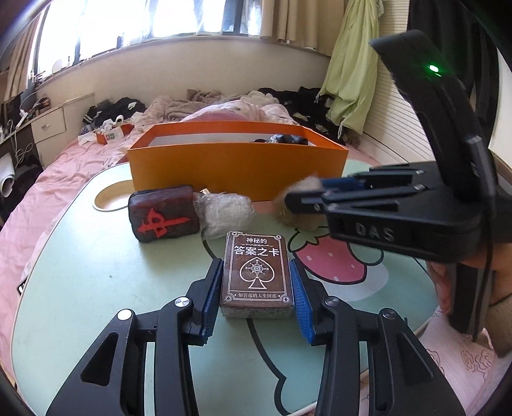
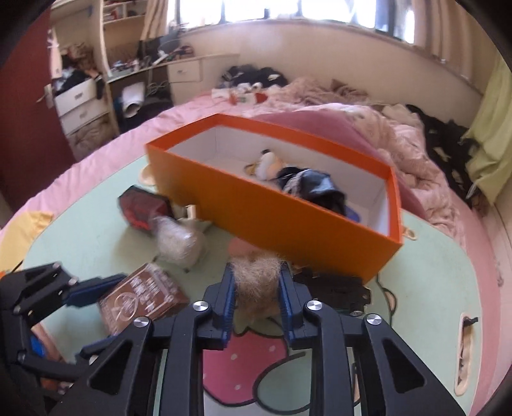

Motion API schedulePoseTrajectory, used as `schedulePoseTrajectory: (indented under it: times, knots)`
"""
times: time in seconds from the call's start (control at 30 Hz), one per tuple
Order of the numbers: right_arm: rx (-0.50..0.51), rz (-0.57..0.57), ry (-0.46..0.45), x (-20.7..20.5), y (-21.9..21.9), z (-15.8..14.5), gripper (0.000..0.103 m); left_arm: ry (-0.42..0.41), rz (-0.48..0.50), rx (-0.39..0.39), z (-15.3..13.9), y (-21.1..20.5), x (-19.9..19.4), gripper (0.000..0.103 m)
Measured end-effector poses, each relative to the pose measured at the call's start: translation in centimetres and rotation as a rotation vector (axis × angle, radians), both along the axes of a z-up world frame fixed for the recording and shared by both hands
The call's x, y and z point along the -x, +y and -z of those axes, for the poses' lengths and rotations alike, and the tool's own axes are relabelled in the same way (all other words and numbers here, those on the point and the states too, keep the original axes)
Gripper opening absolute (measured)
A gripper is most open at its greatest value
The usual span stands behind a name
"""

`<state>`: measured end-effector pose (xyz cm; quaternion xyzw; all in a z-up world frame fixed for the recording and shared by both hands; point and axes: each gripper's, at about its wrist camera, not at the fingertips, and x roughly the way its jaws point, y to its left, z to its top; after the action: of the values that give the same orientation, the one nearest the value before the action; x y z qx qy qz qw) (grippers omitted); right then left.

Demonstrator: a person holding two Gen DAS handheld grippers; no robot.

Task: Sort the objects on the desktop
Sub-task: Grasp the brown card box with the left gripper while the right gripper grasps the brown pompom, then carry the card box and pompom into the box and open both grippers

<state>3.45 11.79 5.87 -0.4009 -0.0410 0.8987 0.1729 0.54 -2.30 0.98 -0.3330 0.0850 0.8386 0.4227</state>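
Bright daylight floods in from the windows (image 1: 134, 22) at the back, which are blown out to white. The left wrist view is sharp. The right wrist view is smeared by motion blur, worst around the orange box (image 2: 272, 204). Fisheye distortion curves both views, with dark corners.

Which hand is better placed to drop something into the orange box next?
Probably the right: its fingers already clamp the fur ball just before the box; the left grips the card box farther back.

"神秘的 答案之卡" on card box (image 1: 257, 275); "DAS" on right gripper (image 1: 302, 200)
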Motion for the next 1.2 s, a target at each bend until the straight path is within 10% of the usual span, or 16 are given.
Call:
schedulePoseTrajectory:
  times: [0.6, 0.83, 0.97, 1.07, 1.2]
  knots:
    - [0.067, 0.022, 0.229, 1.0, 3.0, -8.2, 0.023, 0.019, -0.041, -0.119, -8.6, 3.1, 6.0, 0.042]
    - [0.089, 0.096, 0.220, 2.3, 5.6, -7.2, 0.027, -0.070, -0.118, -0.107, -7.2, 6.4, 10.4, 0.047]
    - [0.142, 0.143, 0.190, 1.9, 7.1, -6.1, 0.059, -0.181, -0.113, -0.143, -5.2, 5.6, 10.8, 0.060]
    - [0.141, 0.138, 0.231, 0.3, 6.7, -6.1, 0.070, -0.079, -0.167, -0.180, -5.6, 3.9, 9.2, 0.080]
    - [0.120, 0.112, 0.239, -1.3, 5.2, -6.6, 0.074, -0.022, -0.143, -0.223, -6.8, 2.3, 7.2, 0.081]
